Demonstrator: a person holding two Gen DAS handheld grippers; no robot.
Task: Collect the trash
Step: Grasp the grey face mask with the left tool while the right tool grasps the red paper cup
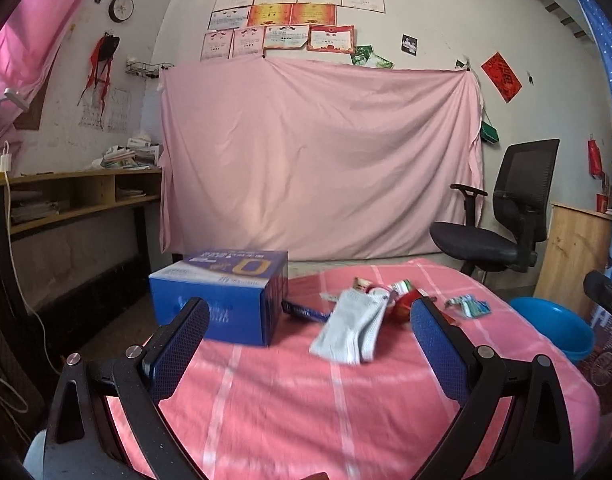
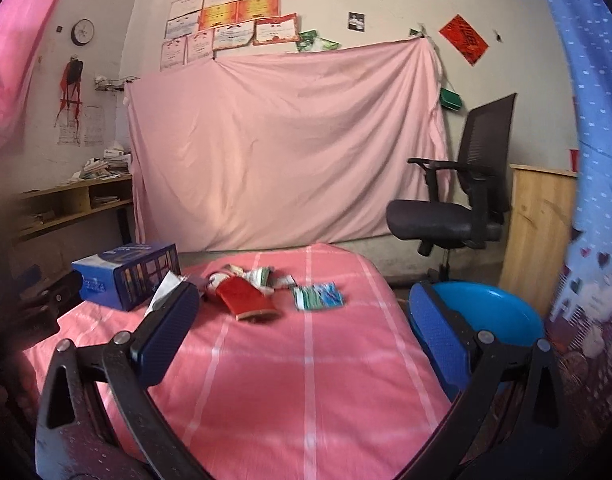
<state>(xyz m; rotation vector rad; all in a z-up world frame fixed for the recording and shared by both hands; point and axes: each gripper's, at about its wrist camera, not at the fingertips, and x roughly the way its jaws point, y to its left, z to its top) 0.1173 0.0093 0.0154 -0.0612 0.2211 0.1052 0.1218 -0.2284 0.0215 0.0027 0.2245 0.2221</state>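
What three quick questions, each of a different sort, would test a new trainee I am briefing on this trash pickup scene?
1. True or false: the left gripper is shut on the white mesh pouch.
2. Multiple choice: the round blue plastic basin sits (A) on the pink checked cloth, (B) beside it, lower, on the right gripper's side, (C) on the black office chair.
3. Fill in: at the left of the trash pile stands a blue cardboard ____.

Key: 1 false, both grippers are open and empty; 2 B; 3 box.
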